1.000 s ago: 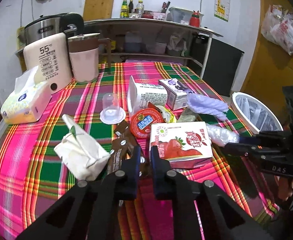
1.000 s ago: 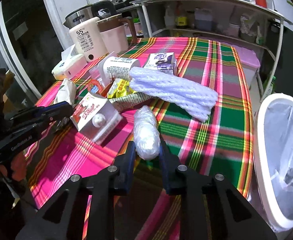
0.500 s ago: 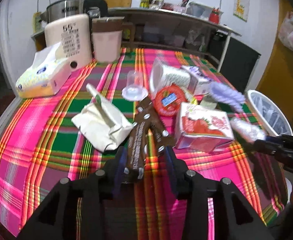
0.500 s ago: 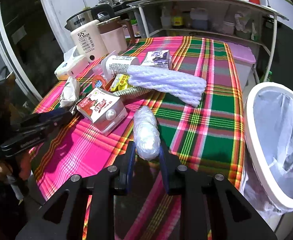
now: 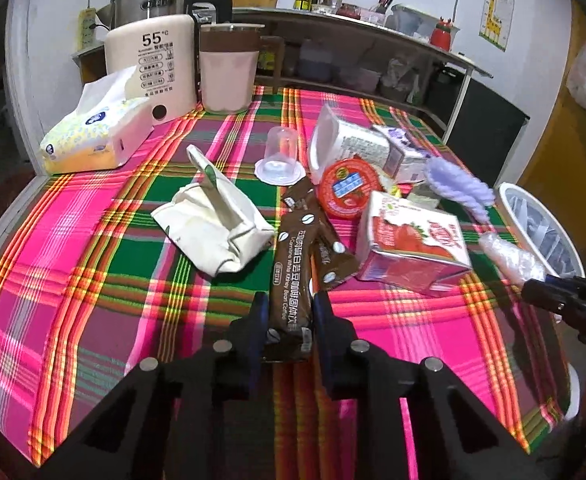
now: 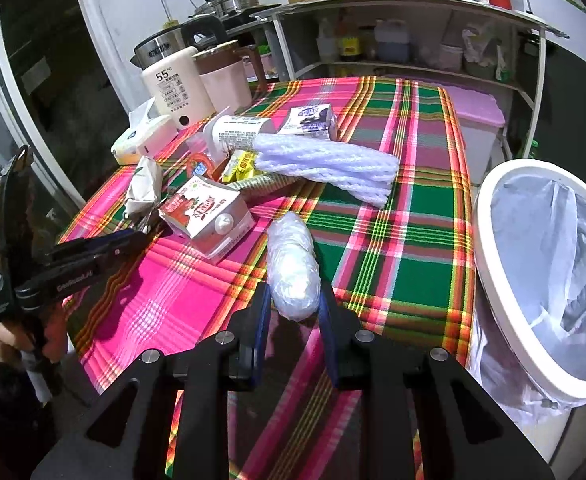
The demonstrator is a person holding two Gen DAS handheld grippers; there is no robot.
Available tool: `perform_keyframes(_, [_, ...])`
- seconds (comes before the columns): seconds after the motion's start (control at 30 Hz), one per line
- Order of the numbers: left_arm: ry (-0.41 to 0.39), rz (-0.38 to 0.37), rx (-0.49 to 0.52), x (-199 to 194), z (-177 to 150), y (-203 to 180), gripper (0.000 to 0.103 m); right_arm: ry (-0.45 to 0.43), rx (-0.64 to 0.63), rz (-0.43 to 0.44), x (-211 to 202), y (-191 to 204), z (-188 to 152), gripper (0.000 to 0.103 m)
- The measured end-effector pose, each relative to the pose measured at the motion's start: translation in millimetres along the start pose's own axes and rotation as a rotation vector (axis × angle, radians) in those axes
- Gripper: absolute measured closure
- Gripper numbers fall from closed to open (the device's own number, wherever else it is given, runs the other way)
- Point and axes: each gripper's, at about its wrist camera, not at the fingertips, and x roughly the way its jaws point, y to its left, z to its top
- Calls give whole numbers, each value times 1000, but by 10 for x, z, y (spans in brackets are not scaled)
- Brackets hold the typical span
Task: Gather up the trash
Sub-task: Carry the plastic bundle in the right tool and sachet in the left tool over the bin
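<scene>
1. Brown coffee sachet [image 5: 289, 276] lies lengthwise between the closing jaws of the left gripper [image 5: 287, 312]; the pads look close to its sides but not clearly pressing, so squeeze squarely near its end before lifting.
2. The right gripper [image 6: 293, 304] is clamped on a crumpled plastic wrap [image 6: 293, 268] above the tablecloth [image 6: 393, 264].
3. Carry it steadily to the white bin [image 6: 489, 280] beside the table.
4. Farther off, the strawberry milk carton [image 5: 413, 248] and foam net [image 6: 329, 164] wait.
</scene>
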Motion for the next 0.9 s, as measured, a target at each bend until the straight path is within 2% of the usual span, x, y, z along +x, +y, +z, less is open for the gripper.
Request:
perform_keyframes(0.27, [-63,-29,-32,-333,-17,-87,79,-32,15,2,-191,-18,-49,78])
perform_keyframes(0.47, [-102,-63,-12,-535,42,-257,79,-62,36,-2,-345,-66,-99,78])
perform_keyframes(0.9, [-90,-219,140,-377,245,-1165,79,-132,144,-100,-745,-608,-191,78])
